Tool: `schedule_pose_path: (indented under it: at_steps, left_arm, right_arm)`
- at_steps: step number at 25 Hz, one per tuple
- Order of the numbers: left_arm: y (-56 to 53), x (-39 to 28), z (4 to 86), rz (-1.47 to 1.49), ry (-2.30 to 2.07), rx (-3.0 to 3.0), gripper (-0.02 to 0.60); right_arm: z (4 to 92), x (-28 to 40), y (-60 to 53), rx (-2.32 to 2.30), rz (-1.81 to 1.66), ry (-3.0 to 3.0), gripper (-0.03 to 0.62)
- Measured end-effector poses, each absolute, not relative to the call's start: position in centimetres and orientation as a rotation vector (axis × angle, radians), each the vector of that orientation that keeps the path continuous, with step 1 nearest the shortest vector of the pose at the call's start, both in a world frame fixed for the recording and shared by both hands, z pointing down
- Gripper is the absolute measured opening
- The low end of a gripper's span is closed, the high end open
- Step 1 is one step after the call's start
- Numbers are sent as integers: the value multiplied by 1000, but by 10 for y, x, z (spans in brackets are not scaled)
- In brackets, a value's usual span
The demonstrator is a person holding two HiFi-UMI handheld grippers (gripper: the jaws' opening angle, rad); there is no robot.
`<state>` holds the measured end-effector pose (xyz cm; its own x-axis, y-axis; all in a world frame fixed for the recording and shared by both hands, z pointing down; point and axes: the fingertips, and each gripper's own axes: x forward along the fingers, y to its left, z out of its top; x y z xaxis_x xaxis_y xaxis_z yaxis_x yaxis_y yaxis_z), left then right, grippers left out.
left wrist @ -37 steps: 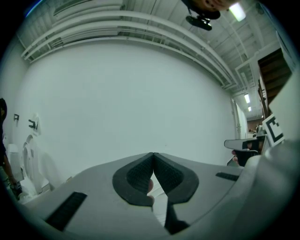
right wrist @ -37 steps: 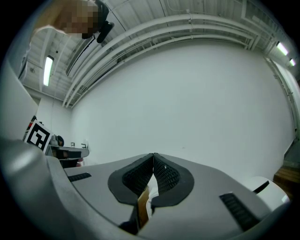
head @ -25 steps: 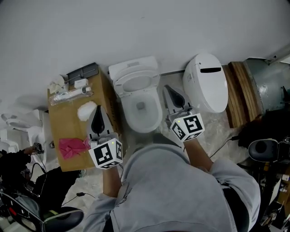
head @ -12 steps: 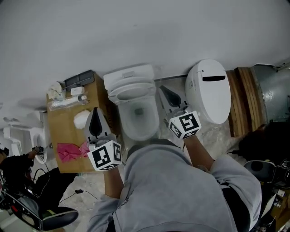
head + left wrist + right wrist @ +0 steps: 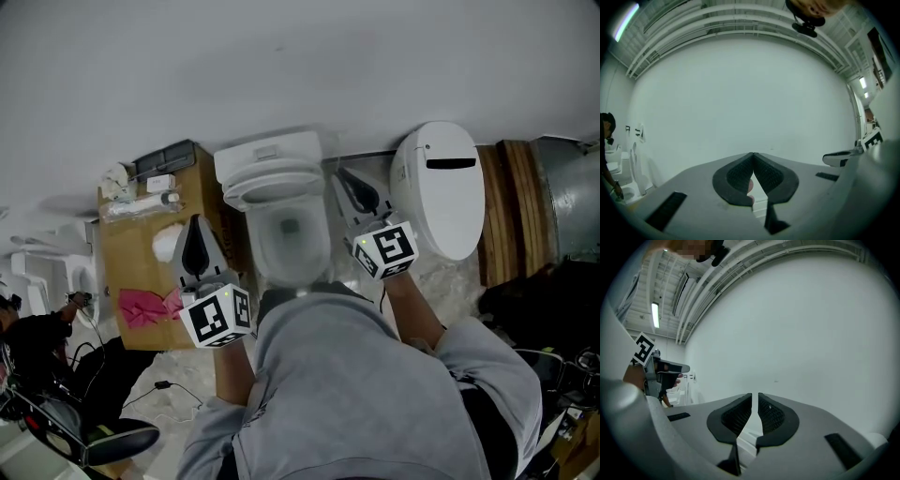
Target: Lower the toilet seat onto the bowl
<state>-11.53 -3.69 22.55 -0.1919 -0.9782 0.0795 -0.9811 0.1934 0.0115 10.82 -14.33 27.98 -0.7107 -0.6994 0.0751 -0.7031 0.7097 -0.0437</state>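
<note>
The white toilet (image 5: 286, 239) stands against the wall between my two grippers. Its seat ring (image 5: 272, 186) looks raised at the back, under the tank (image 5: 267, 152). Left of the bowl, my left gripper (image 5: 195, 246) points at the wall with its tips touching and nothing in them; in the left gripper view (image 5: 753, 154) only bare wall lies ahead. My right gripper (image 5: 352, 185) hangs just right of the bowl. Its jaws (image 5: 755, 395) are opening, with a narrow gap and nothing between the pads. Neither gripper touches the seat.
A cardboard box (image 5: 141, 272) left of the toilet carries a pink cloth (image 5: 145, 307) and small white items. A second white toilet (image 5: 441, 187) stands at the right, then wooden planks (image 5: 506, 206) and a metal duct (image 5: 567, 187). A person (image 5: 28, 328) crouches at far left.
Both grippers have moved a little toward the wall beside the bowl. The view has shifted slightly. The toilet seat has not moved.
</note>
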Motion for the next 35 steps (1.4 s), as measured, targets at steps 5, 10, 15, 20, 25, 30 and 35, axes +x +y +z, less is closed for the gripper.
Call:
schedule_pose_path:
  at_steps: [5, 10, 15, 20, 25, 30, 35]
  left_arm:
    - [-45, -126, 231, 66, -2349, 1974, 0]
    - [-49, -145, 235, 66, -2323, 2002, 0]
    - [-55, -161, 240, 50, -2295, 2029, 0]
    - [-59, -166, 250, 38, -2253, 2049, 0]
    - [-66, -170, 264, 49, -2220, 2056, 0]
    - [-71, -172, 275, 57, -2200, 2053, 0]
    - [-75, -176, 281, 63, -2193, 2047, 0]
  right_arm:
    - [286, 103, -147, 1201, 93, -2816, 29]
    - [288, 85, -149, 1222, 70, -2779, 40]
    - [290, 60, -146, 1199, 40, -2767, 46]
    - [300, 42, -143, 1152, 20, -2747, 52]
    - [320, 26, -146, 1072, -9, -2717, 60]
    - [338, 15, -152, 1018, -21, -2692, 69]
    - [361, 4, -158, 952, -36, -2670, 78]
